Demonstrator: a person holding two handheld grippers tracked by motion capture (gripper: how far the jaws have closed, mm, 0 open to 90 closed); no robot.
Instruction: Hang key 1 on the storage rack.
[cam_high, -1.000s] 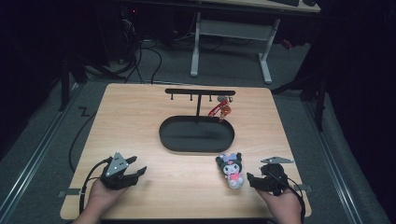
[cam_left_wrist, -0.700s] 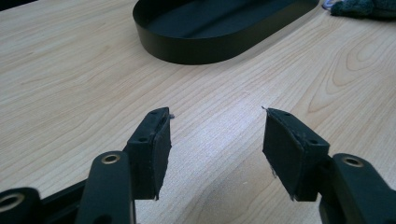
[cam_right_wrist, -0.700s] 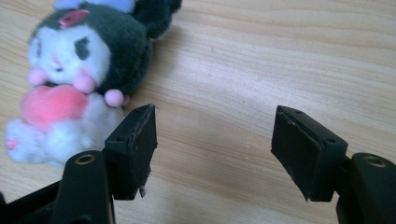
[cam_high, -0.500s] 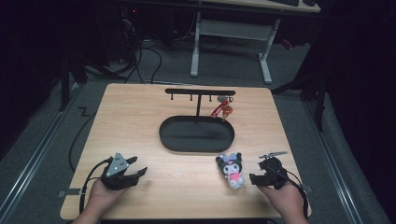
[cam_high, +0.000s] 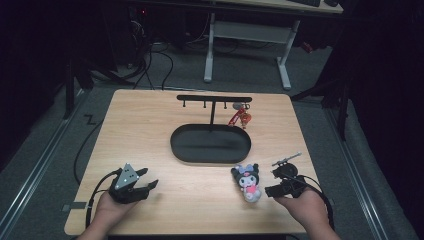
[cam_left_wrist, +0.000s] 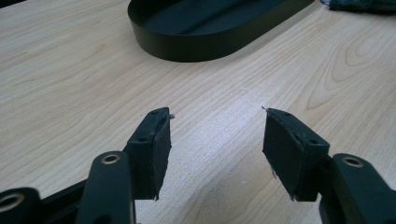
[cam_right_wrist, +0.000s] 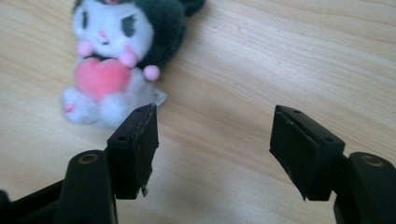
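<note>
A small plush toy (cam_high: 247, 182), white with a dark hood and a pink heart, lies on the wooden table (cam_high: 150, 125) at the front right. My right gripper (cam_high: 269, 190) hovers just right of it, pointing at it. Its jaws have just been closing and hold nothing. In the right gripper view the plush toy (cam_right_wrist: 116, 56) lies beyond the left jaw, and the right gripper (cam_right_wrist: 215, 140) stands open over bare wood. My left gripper (cam_high: 149, 186) rests open at the front left. The left gripper (cam_left_wrist: 217, 140) has nothing between its jaws.
A black oval tray (cam_high: 175, 145) sits mid-table, and its wall (cam_left_wrist: 196, 44) lies ahead of the left jaws. Behind it stands a black hook rack (cam_high: 215, 98) with a red keychain (cam_high: 241, 118) hanging at its right end. Desk legs and cables lie beyond the table.
My right gripper has lifted a little and edged toward the plush toy. The left gripper has stayed where it was.
</note>
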